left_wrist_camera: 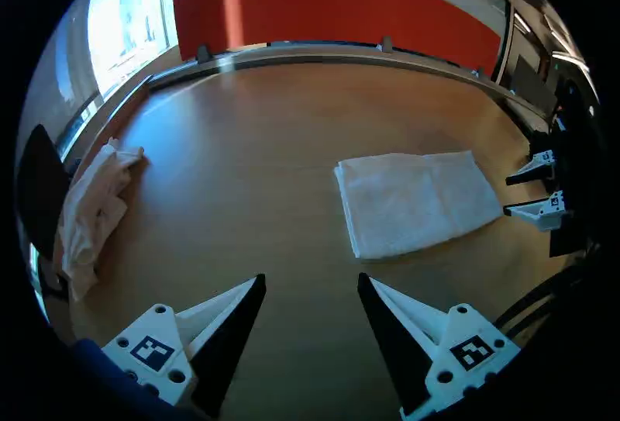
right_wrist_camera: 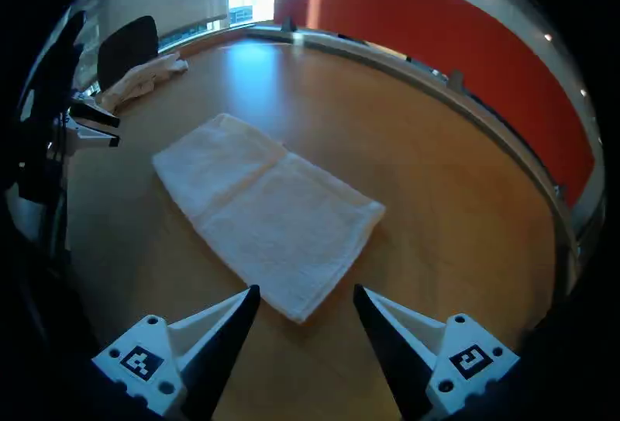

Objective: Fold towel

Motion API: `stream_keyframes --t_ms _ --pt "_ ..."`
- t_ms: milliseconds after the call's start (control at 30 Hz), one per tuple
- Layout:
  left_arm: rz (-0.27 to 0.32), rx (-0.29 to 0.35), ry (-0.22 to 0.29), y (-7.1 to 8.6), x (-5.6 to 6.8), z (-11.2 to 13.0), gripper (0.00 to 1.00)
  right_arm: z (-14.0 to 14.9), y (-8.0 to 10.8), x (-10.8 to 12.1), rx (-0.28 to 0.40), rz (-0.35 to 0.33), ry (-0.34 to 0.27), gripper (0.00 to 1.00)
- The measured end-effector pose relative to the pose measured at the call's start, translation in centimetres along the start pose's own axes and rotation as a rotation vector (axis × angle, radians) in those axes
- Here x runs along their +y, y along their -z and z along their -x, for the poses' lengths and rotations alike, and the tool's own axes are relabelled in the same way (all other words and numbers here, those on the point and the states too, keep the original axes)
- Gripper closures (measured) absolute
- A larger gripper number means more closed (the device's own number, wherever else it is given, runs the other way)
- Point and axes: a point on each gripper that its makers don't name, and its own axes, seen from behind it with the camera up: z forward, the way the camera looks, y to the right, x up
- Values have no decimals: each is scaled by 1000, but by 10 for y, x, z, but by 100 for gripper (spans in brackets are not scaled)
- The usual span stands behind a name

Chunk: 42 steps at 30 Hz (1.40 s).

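Towel (right_wrist_camera: 267,208): white, folded to a flat rectangle with one crease across the middle, lying on the wooden table (right_wrist_camera: 434,212).

Markings: square black-and-white coded tags (left_wrist_camera: 151,351) on the finger bases, a pattern rather than lettering.

Right gripper (right_wrist_camera: 305,289): jaws wide apart, nothing held. Tips are either side of the towel's near corner. Contact is hard to judge at this angle, probably clear of it.

Left gripper (left_wrist_camera: 310,277): jaws wide apart, nothing held, over bare wood, with the towel ahead and to its right.

Crumpled pale cloth (left_wrist_camera: 93,204) at the table edge, well apart from the towel. Red partition (left_wrist_camera: 333,10) along the table's far side.
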Motion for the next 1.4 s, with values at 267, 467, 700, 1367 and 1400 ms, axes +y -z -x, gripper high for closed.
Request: stream_keyframes --t_ms 267,467,700,1367,1400 --pt "-16 -13 30 9 -10 12 12 16 -8 -8 -25 -35 5 17" --pt "-23 -18 37 12 -14 16 12 24 -10 -7 -40 -44 18 26" --pt "-23 -18 43 13 -15 17 12 26 -12 -7 -46 -63 25 40" --pt "-25 -24 43 13 -16 18 12 32 -16 -12 -59 -95 23 80" --pt "-25 -24 42 13 -15 17 12 31 -16 -12 -58 -97 19 84"
